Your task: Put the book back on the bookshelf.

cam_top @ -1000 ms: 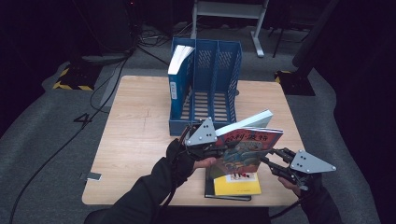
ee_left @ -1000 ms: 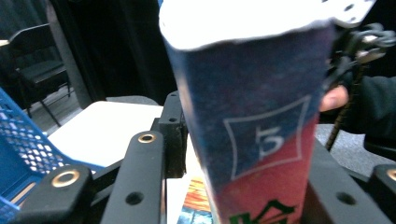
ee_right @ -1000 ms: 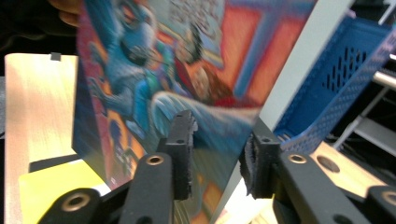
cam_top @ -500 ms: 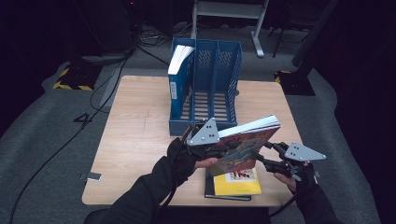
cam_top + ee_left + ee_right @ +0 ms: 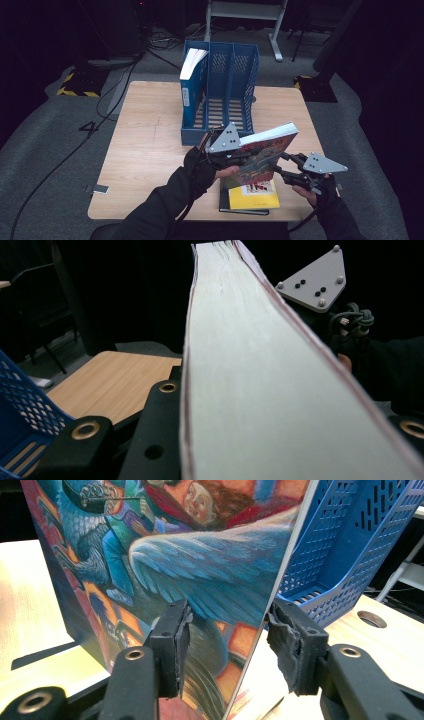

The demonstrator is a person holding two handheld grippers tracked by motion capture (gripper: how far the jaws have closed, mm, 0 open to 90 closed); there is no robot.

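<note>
A thick book with a colourful illustrated cover (image 5: 265, 145) hangs tilted over the table's front edge. My left gripper (image 5: 240, 157) is shut on its left end. The pale page edge (image 5: 240, 365) runs out between that gripper's jaws (image 5: 285, 440), which have just been closing on it. My right gripper (image 5: 286, 169) is at the book's lower right corner. There the cover (image 5: 200, 565) and its edge stand between the pads (image 5: 227, 645). The left pad (image 5: 175, 645) stays off the cover. Those jaws widened, then just closed a little.
A blue three-slot file rack (image 5: 220, 95) stands on the wooden table (image 5: 145, 150), just behind the held book, with a white-and-blue book (image 5: 192, 75) in its left slot. A yellow book (image 5: 255, 195) lies on a dark one at the front edge, under the held book.
The right gripper has edged up and left to the book's corner, and its jaws now stand wider around the edge. The left gripper and the book have barely moved.
</note>
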